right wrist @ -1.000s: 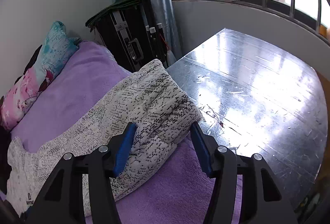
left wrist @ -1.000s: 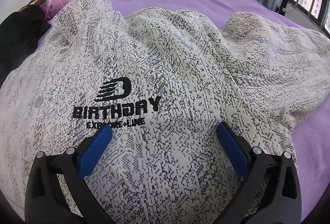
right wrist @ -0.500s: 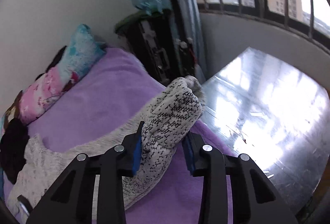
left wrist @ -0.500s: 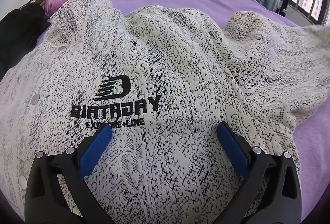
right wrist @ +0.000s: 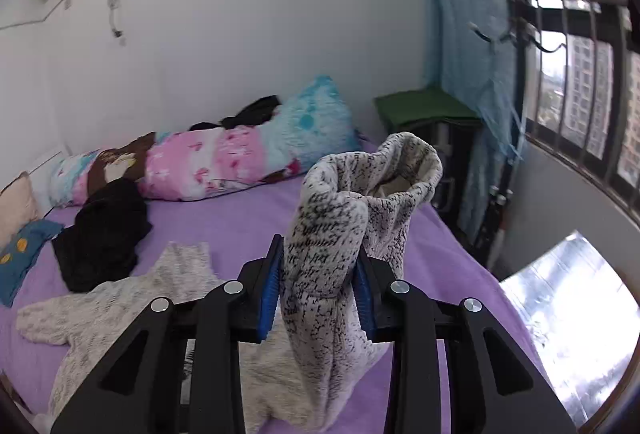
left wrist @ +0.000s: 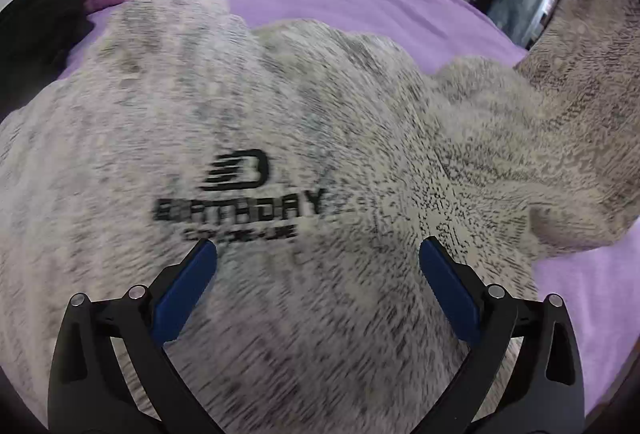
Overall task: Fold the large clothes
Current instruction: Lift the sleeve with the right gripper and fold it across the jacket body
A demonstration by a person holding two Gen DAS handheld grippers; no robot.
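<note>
right gripper (right wrist: 318, 288) pinches sleeve (right wrist: 344, 218)

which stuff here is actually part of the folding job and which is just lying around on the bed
Part of the job:
- speckled knit jacket
- its sleeve, clamped in the right gripper
- left gripper, open over the jacket

Just lying about:
- pink and blue pillow
- black garment
- green cloth

The sweater (left wrist: 280, 154) carries black print on its front: a striped emblem shaped like a "B" or "3", and below it the blurred word "BIRTHDAY" in block capitals. A smaller line of letters sits under that, too smeared by motion to read. No other text is legible.
</note>
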